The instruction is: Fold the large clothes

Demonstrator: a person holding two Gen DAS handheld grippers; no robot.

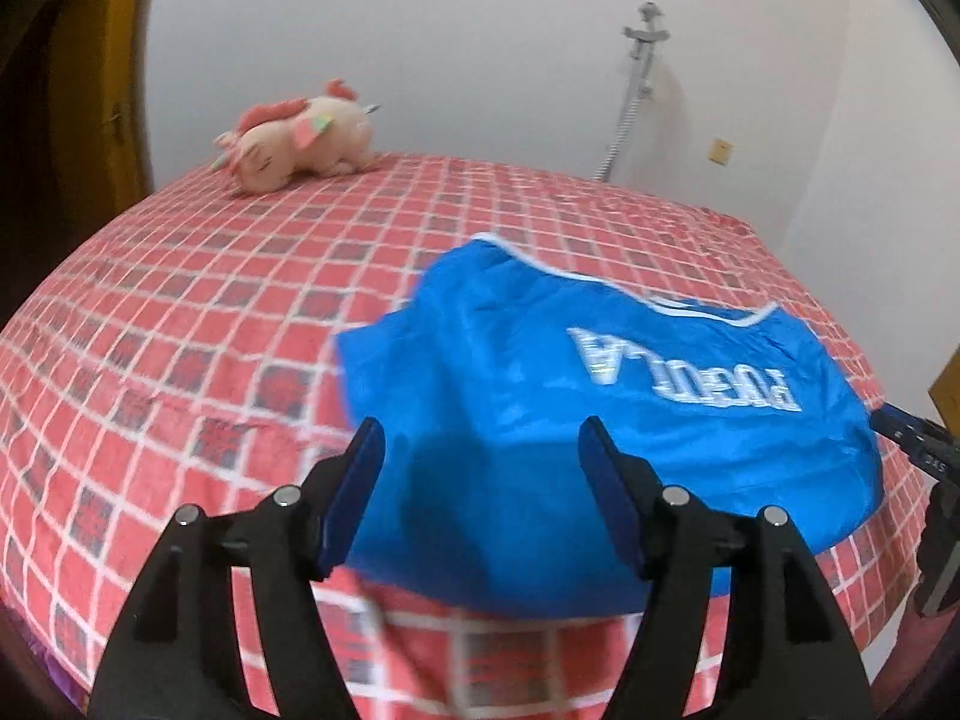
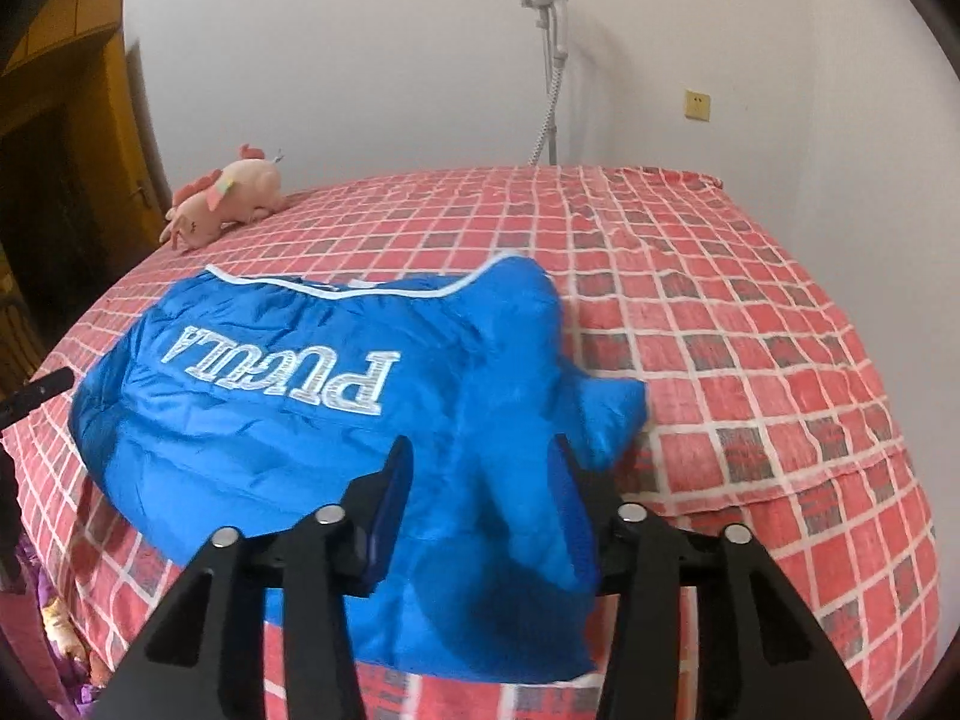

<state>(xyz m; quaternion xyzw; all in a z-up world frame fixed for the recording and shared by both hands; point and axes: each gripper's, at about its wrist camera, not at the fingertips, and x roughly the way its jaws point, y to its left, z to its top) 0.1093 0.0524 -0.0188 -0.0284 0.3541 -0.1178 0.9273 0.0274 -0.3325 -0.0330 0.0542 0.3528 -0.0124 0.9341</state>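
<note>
A blue jersey with white lettering and white collar trim lies loosely spread on the red checked bed, its hem toward me. My left gripper is open, its jaws wide apart over the jersey's near left part, holding nothing. In the right wrist view the jersey fills the left and middle. My right gripper is open over its near right part, where the cloth bunches up between the blue pads without being pinched. The right gripper also shows at the right edge of the left wrist view.
A pink plush toy lies at the bed's far left corner. A garment steamer pole stands by the white wall behind the bed. A wooden door is at the left. The bed's near edge drops away below the grippers.
</note>
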